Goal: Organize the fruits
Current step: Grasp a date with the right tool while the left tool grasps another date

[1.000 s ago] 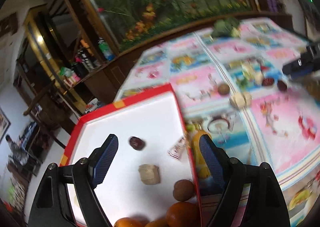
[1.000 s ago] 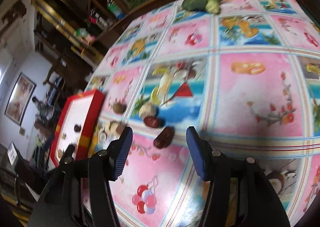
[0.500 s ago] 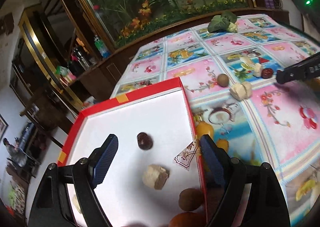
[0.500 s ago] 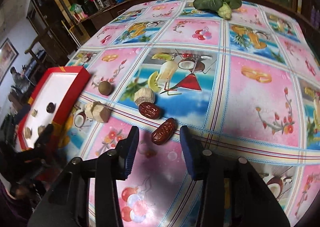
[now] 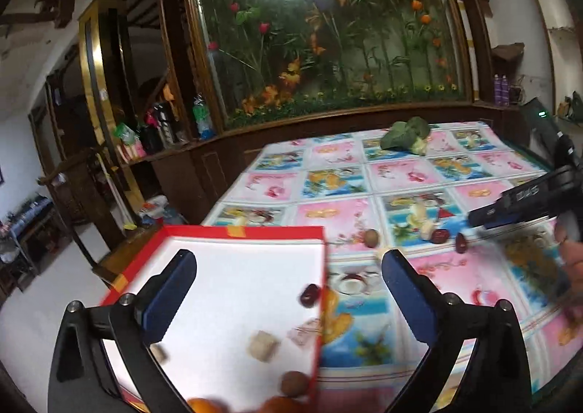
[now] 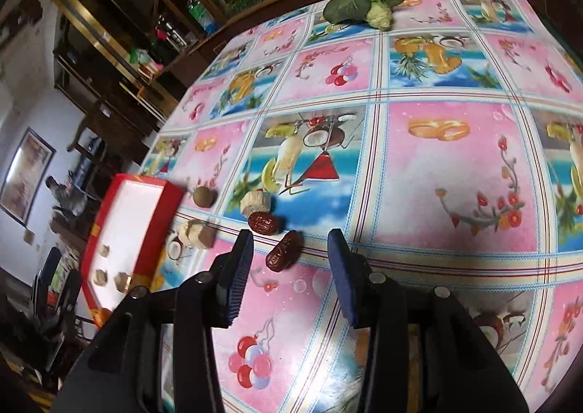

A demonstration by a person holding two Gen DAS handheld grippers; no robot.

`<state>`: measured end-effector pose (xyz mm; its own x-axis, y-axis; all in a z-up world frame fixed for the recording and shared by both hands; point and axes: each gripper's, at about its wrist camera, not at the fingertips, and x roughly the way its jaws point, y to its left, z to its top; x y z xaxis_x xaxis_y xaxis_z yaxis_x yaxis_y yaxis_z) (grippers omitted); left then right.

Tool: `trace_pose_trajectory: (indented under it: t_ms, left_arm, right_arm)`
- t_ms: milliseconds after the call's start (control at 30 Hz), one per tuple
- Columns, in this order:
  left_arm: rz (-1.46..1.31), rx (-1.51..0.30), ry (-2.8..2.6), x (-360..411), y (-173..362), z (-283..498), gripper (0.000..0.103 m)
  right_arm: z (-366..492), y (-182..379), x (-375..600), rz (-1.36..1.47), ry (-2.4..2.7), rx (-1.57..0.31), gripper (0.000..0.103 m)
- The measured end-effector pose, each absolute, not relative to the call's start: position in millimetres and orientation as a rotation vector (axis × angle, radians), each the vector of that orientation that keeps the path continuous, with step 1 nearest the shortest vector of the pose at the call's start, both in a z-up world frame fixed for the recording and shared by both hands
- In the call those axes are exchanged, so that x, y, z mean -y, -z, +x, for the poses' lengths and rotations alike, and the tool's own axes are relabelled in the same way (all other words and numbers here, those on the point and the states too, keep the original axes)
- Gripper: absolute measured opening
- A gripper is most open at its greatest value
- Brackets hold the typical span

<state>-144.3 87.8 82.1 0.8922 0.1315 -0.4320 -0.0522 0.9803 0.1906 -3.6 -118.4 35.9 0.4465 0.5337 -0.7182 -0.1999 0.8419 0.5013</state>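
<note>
Red date (image 6: 283, 255) between right gripper's (image 6: 289, 260) open jaws.

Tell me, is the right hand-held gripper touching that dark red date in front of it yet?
Apart. In the right wrist view, the date lies on the tablecloth between the open fingers of the right hand-held gripper, with cloth visible on both sides of it.

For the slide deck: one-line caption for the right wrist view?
Open right gripper hovers over a red date on the tablecloth, red tray at left.
</note>
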Motion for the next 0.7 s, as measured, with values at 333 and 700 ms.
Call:
trace_pose_trajectory:
  t_ms: [333,700]
  left_arm:
    - [0.128,-0.549,0.031,-70,-62,-138,0.102]
    - [0.128,-0.611,0.161,-39,-67,-115,0.102]
  right_arm:
    - [-12,-24,72,0.087,-0.391,-1.015,0.043]
    - [-14,-23,68,0.001,-0.330,-0.972,0.019]
